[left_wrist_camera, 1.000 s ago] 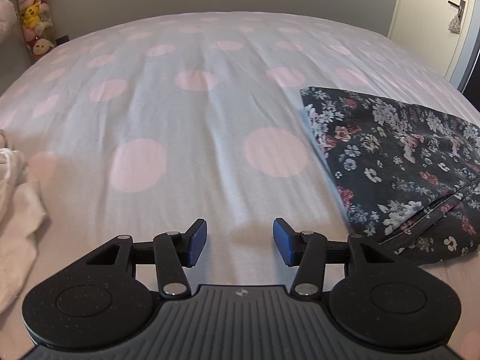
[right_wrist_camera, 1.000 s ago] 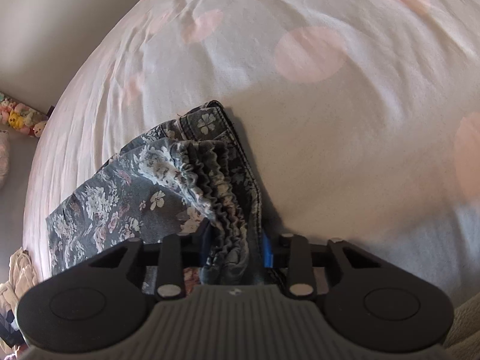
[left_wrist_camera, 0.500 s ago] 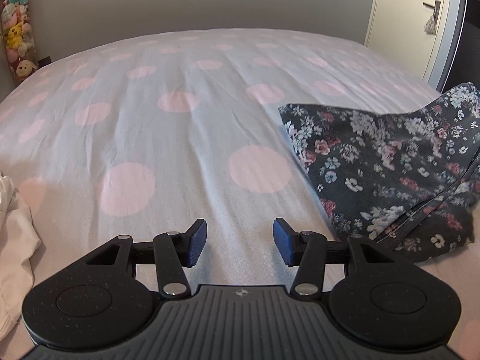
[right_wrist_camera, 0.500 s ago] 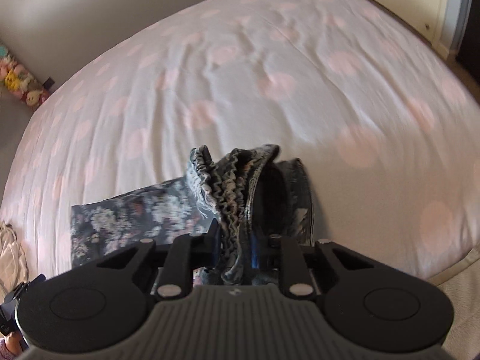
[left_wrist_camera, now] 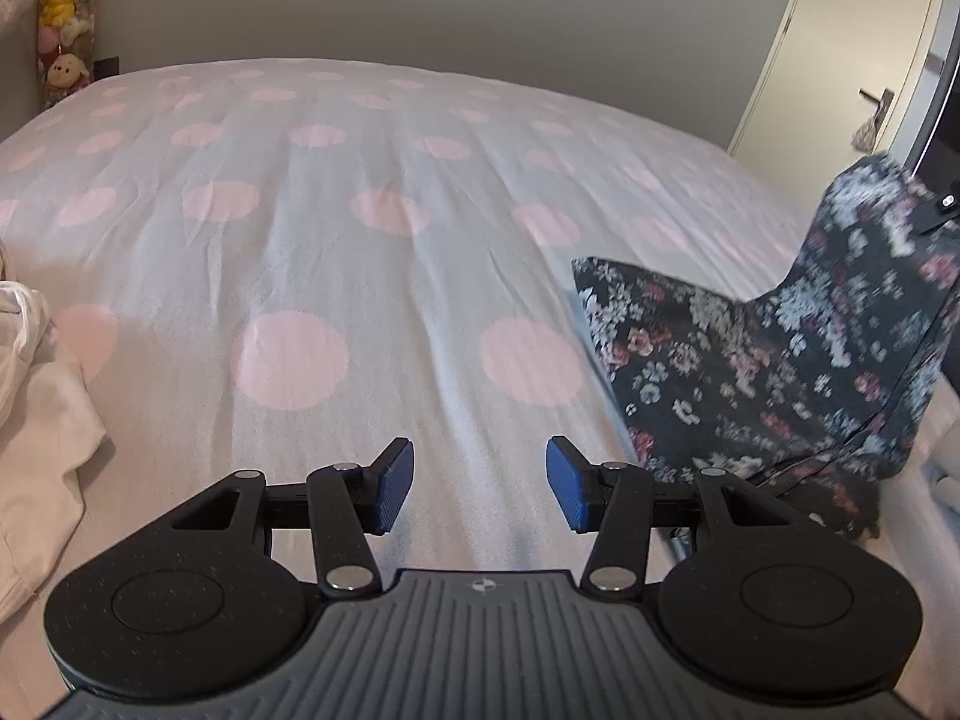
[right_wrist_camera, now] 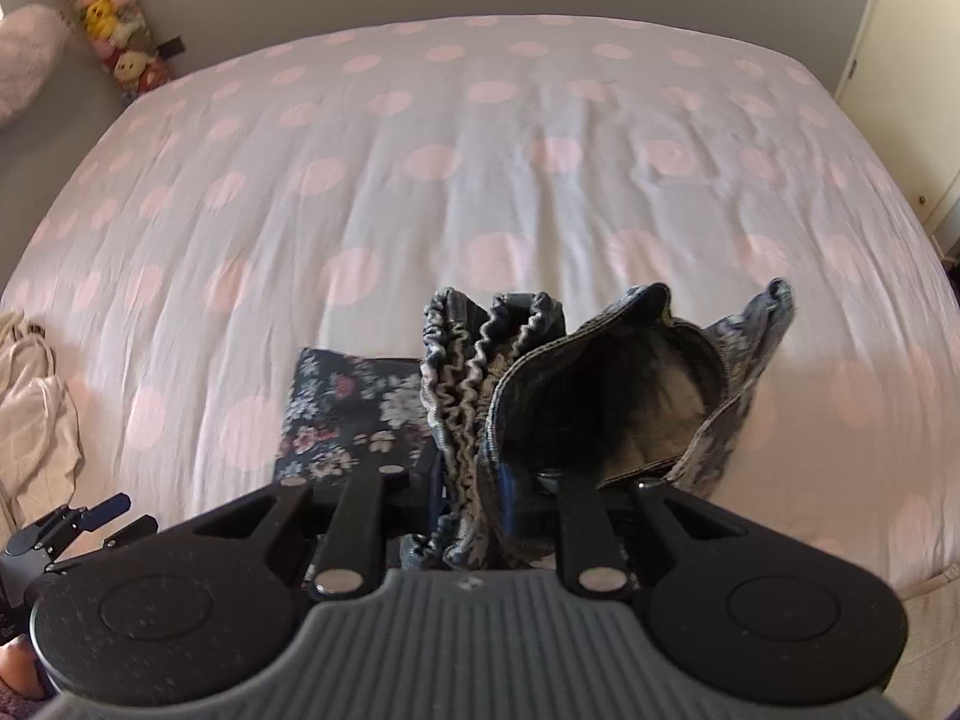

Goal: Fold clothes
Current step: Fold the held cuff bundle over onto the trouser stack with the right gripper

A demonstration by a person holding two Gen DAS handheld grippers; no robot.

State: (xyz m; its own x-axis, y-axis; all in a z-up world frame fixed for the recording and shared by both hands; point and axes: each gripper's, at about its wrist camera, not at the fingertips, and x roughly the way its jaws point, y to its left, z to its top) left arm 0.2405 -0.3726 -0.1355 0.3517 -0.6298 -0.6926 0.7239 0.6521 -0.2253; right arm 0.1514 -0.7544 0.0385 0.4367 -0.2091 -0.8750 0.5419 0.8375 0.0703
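Meanwhile, over at the left edge of the bed (left_wrist_camera: 336,228), a pale garment (left_wrist_camera: 36,396) is lying crumpled, clear of the work and not getting in anyone's way. The left tool (left_wrist_camera: 480,483) is hovering just above the spotted sheet with its blue pads apart and nothing between them — idle for now.

To its right, the floral trousers (left_wrist_camera: 750,372) are being lifted: the lower part is resting on the bed near the front edge while the upper part is rising toward the right tool (right_wrist_camera: 468,486), which is clamped on the gathered elastic waistband (right_wrist_camera: 474,360). From the right wrist view the waist is gaping open and bunched, so the cloth is hanging unevenly.

To do this step well, I judge the free left tool should be taking the opposite side of the waistband, so both hands are stretching it taut before laying it flat. The open bed ahead is giving plenty of room. The likely snag is the twisted, doubled fabric — a one-sided pinch may let layers slip.

At far right a door (left_wrist_camera: 840,60) is standing beyond the bed, well apart.
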